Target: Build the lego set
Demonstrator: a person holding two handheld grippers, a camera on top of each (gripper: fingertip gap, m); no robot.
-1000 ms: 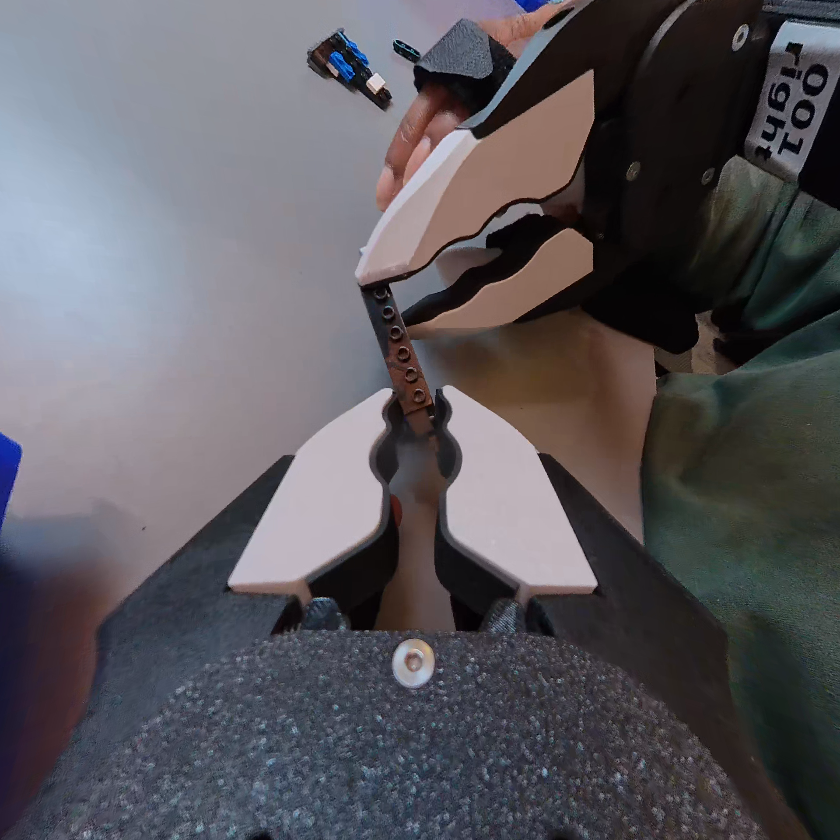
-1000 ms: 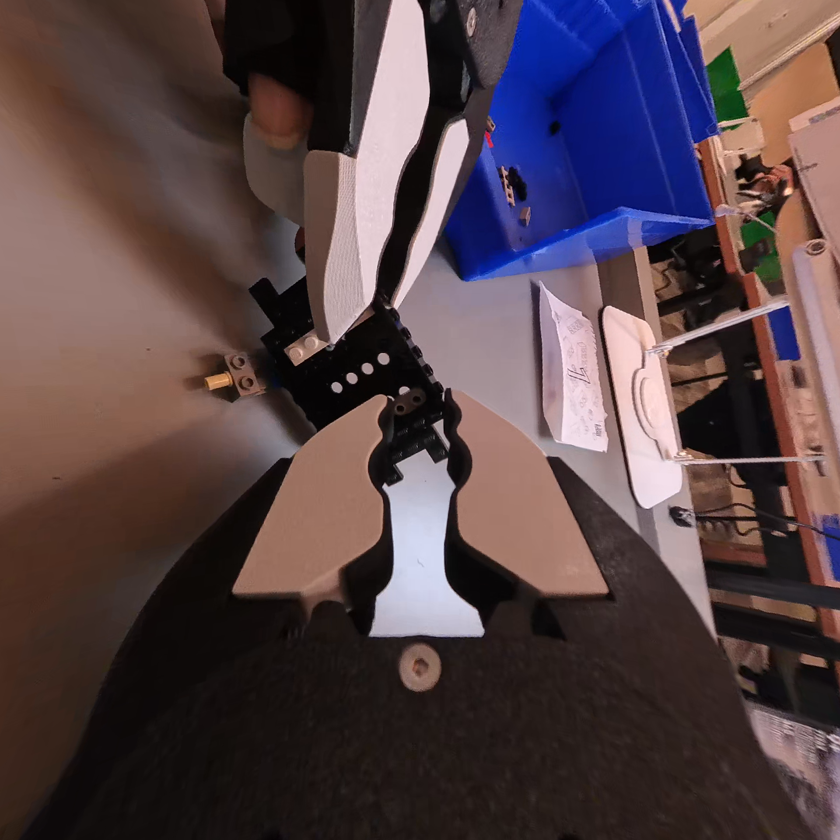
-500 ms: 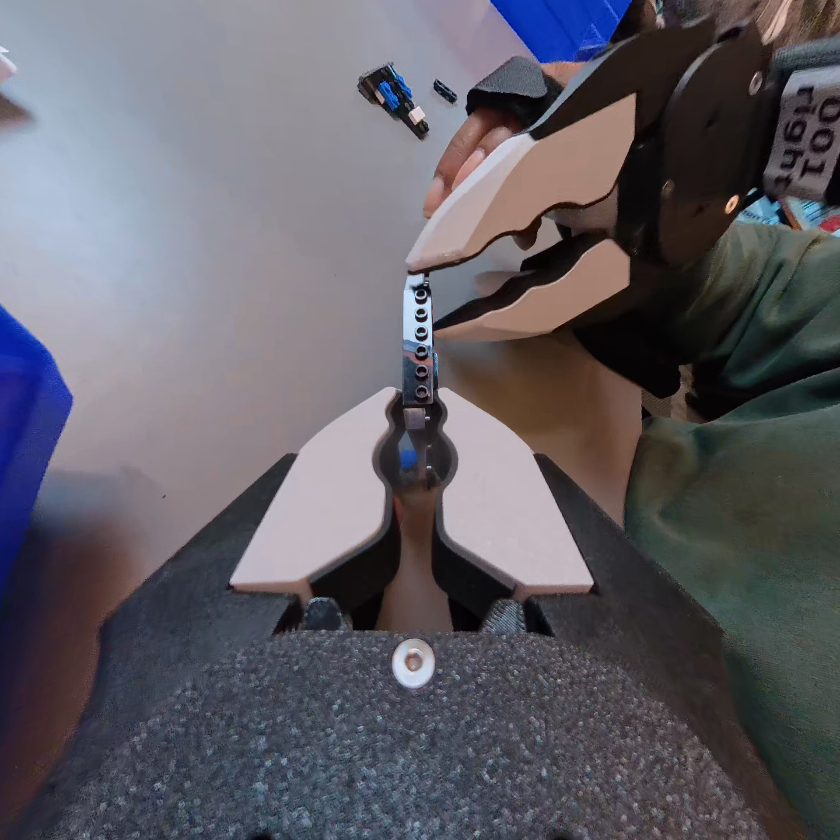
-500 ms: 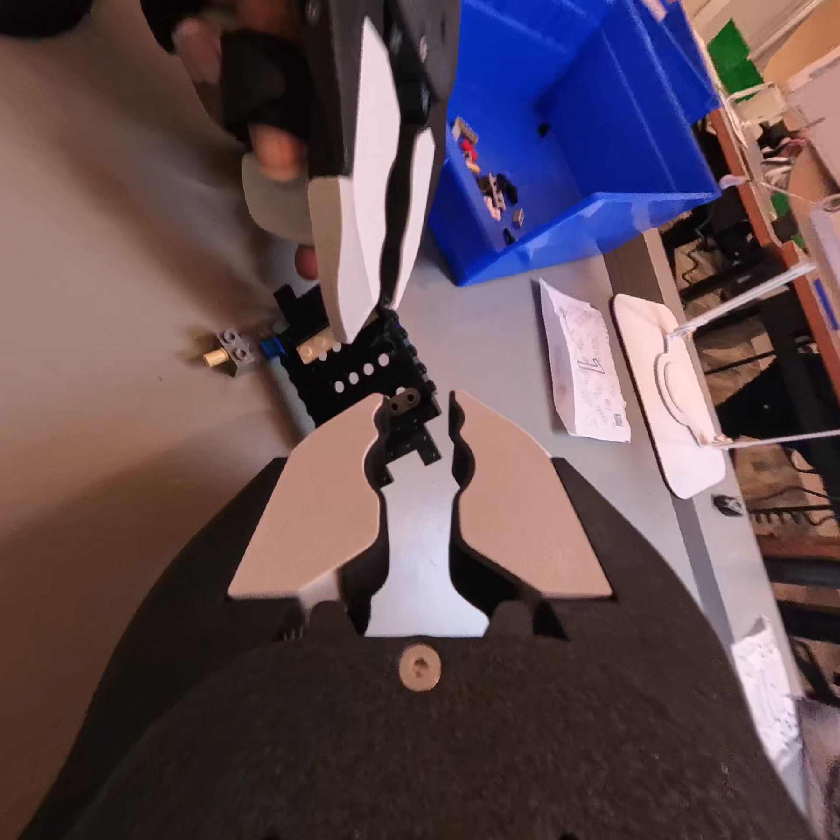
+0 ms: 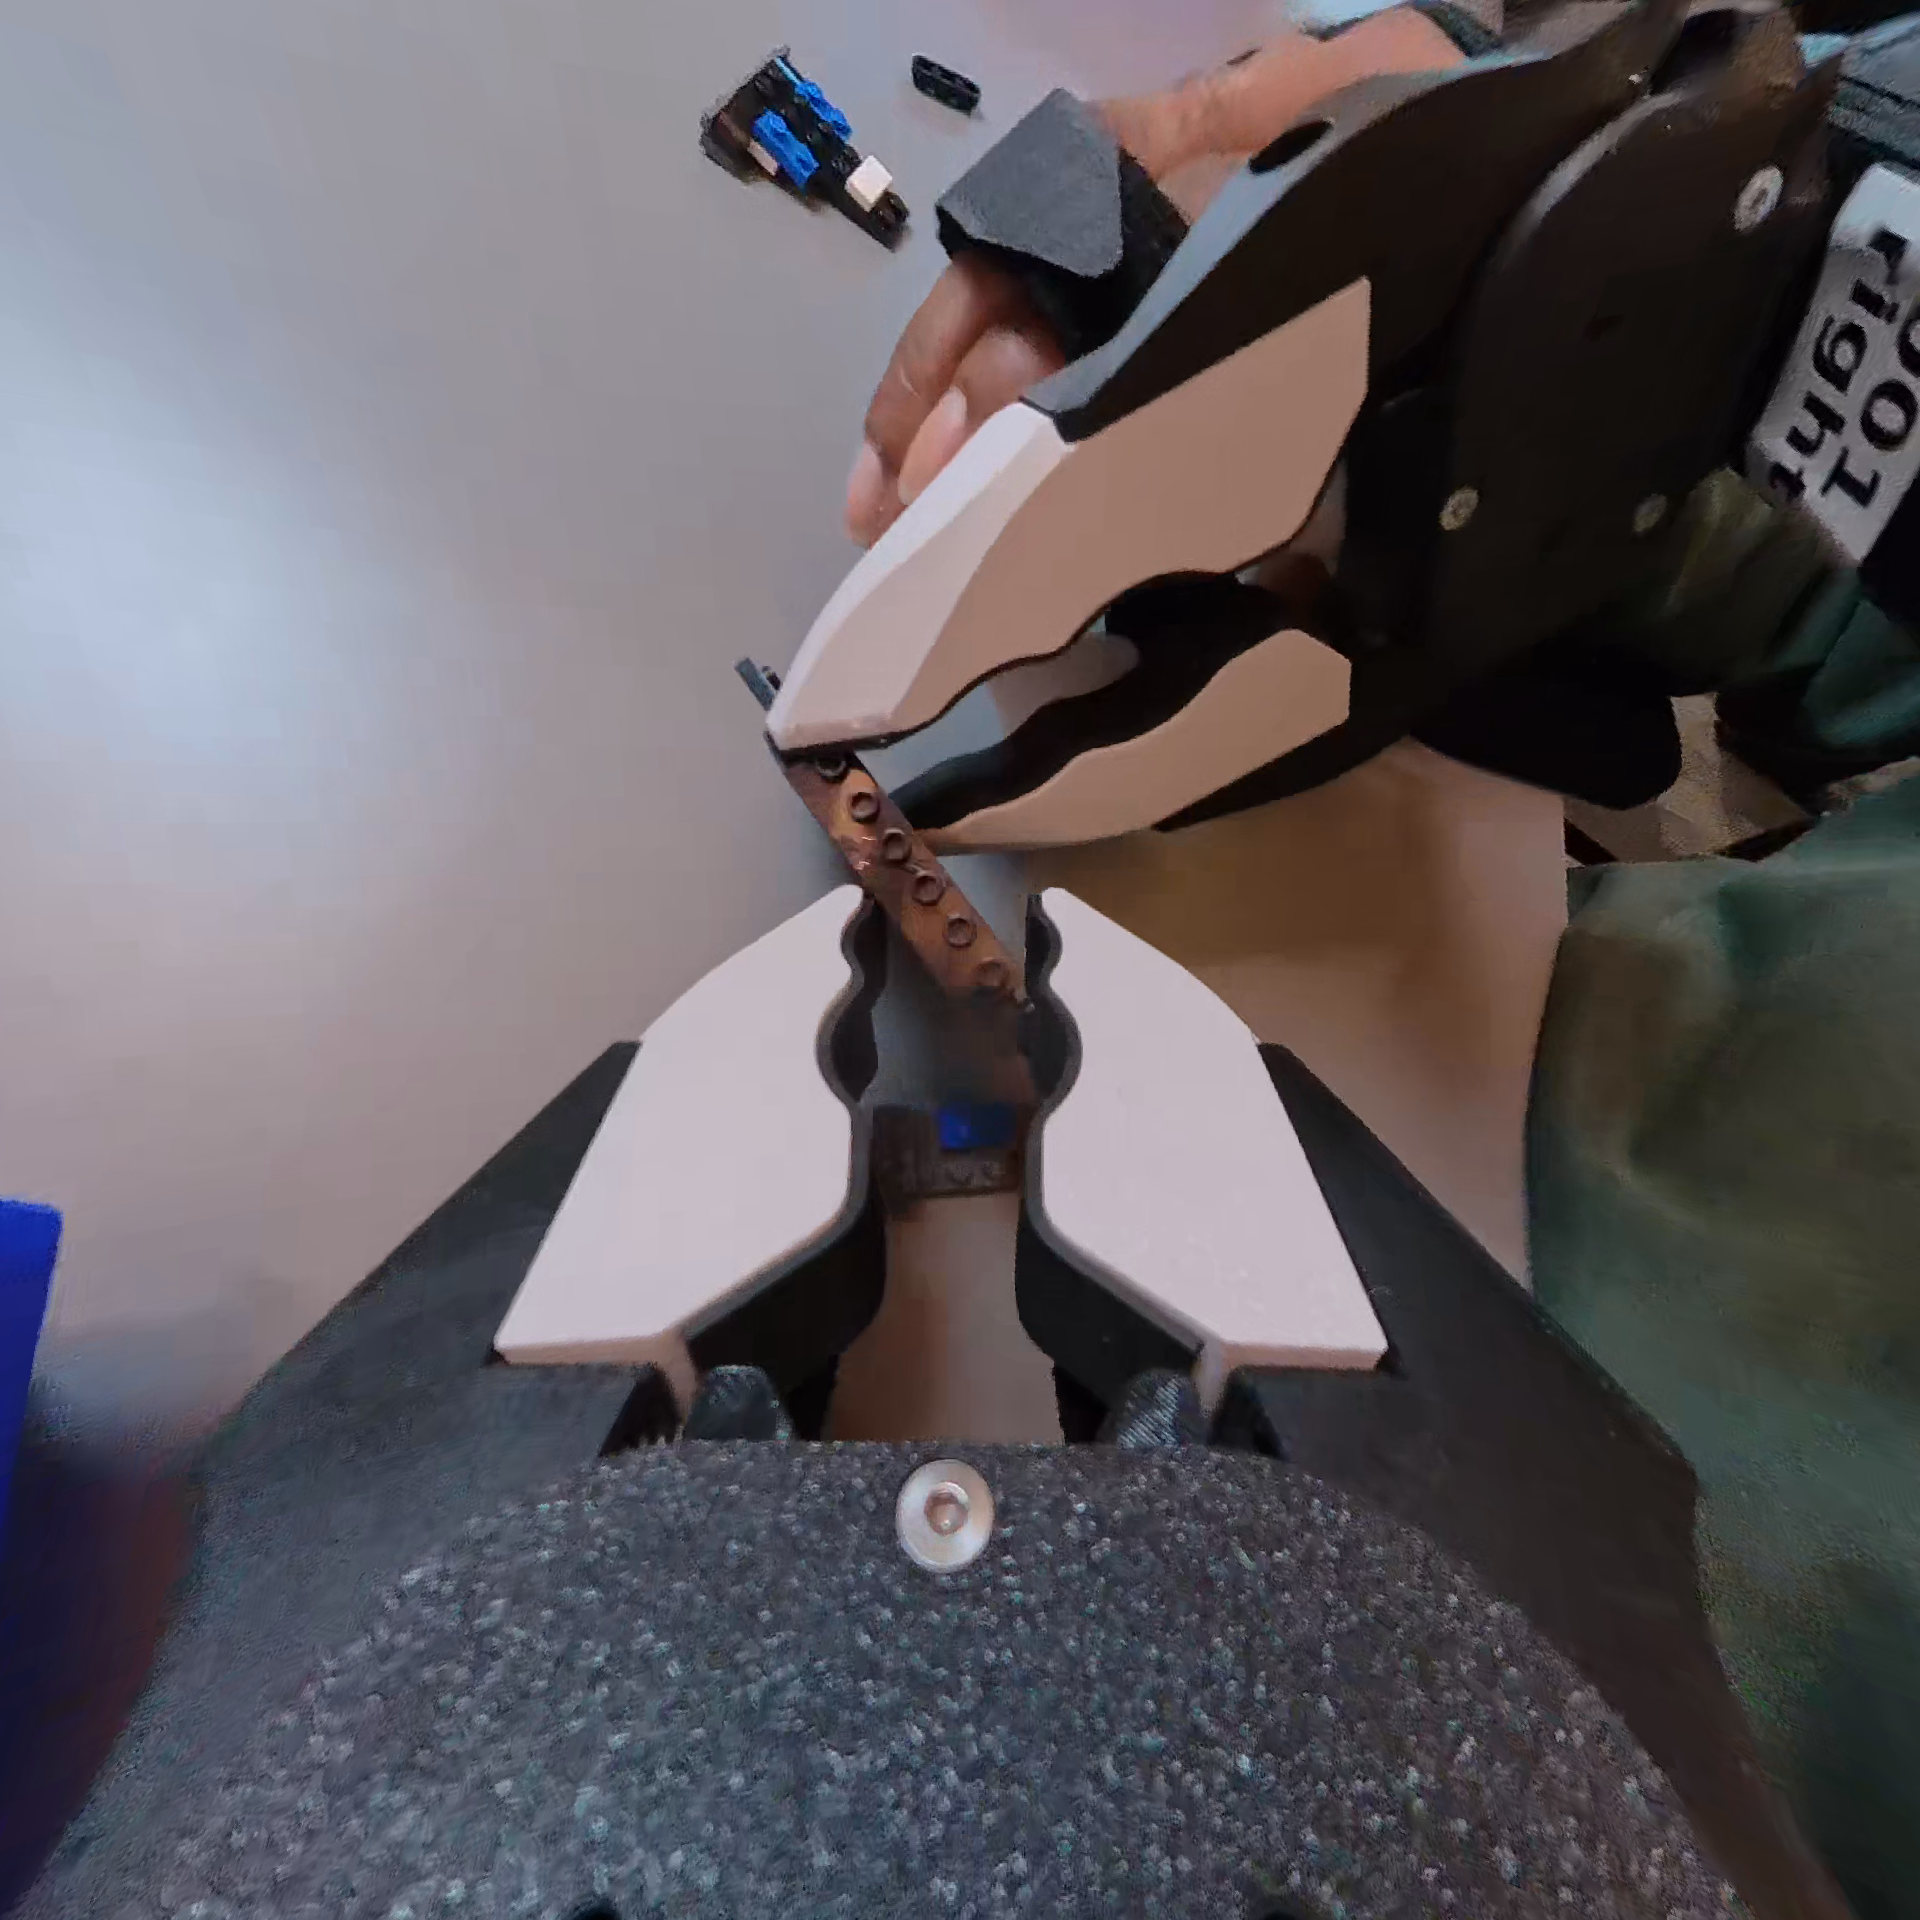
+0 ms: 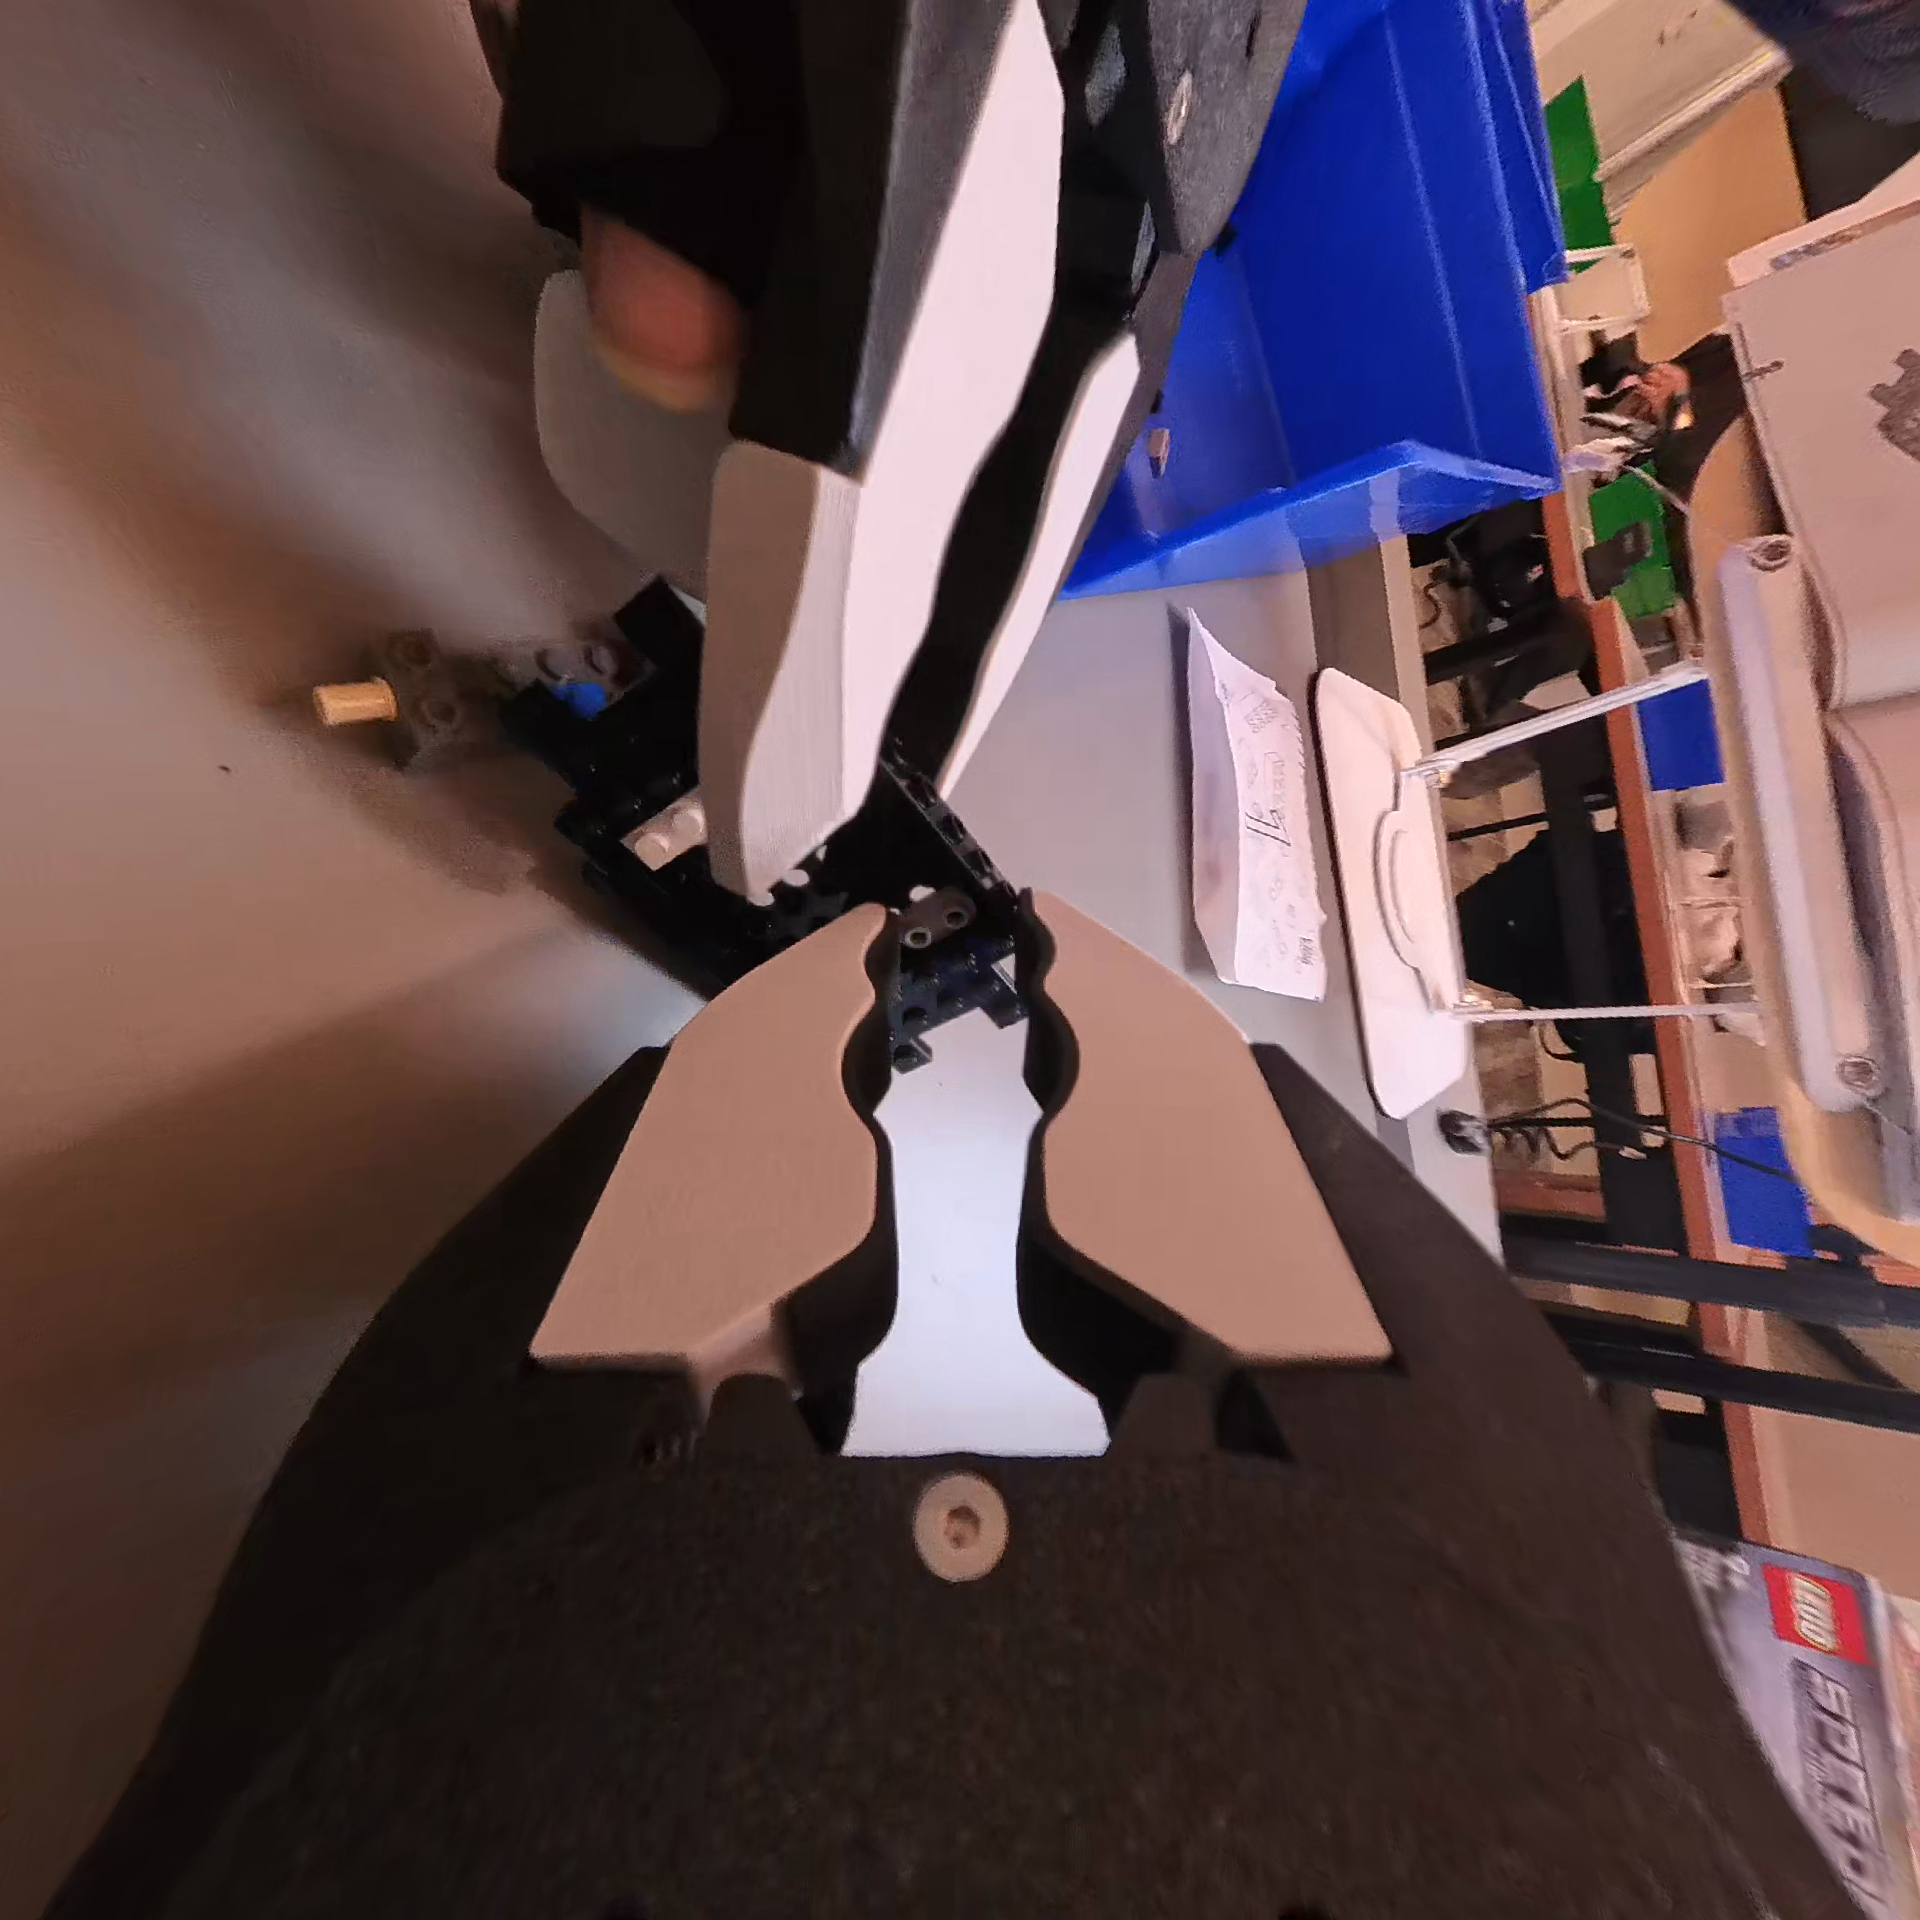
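Observation:
A black studded brick assembly [image 5: 928,891] runs slantwise between the fingertips of my left gripper [image 5: 945,904]. The jaws stand apart around it and its near end rests against the right finger. A black and blue part [image 5: 961,1148] sits deeper in the gap. My right gripper [image 5: 878,779] comes in from the right, shut on the assembly's far end. In the right wrist view my right gripper [image 6: 961,909] clamps the black assembly [image 6: 935,982], which carries a small grey two-hole piece [image 6: 935,920]. The left gripper [image 6: 868,821] reaches down onto it from above.
A small black and blue build [image 5: 800,145] and a small black piece [image 5: 945,81] lie far off on the grey table. A grey piece with a tan pin [image 6: 400,696] lies left. A blue bin [image 6: 1351,364], a paper slip [image 6: 1257,821] and a white stand base [image 6: 1382,914] are right. My left and right fingertips are right by each other.
My left gripper's jaws have opened wider, and the black assembly has swung from upright to slanted between them. The right gripper keeps its hold on the other end.

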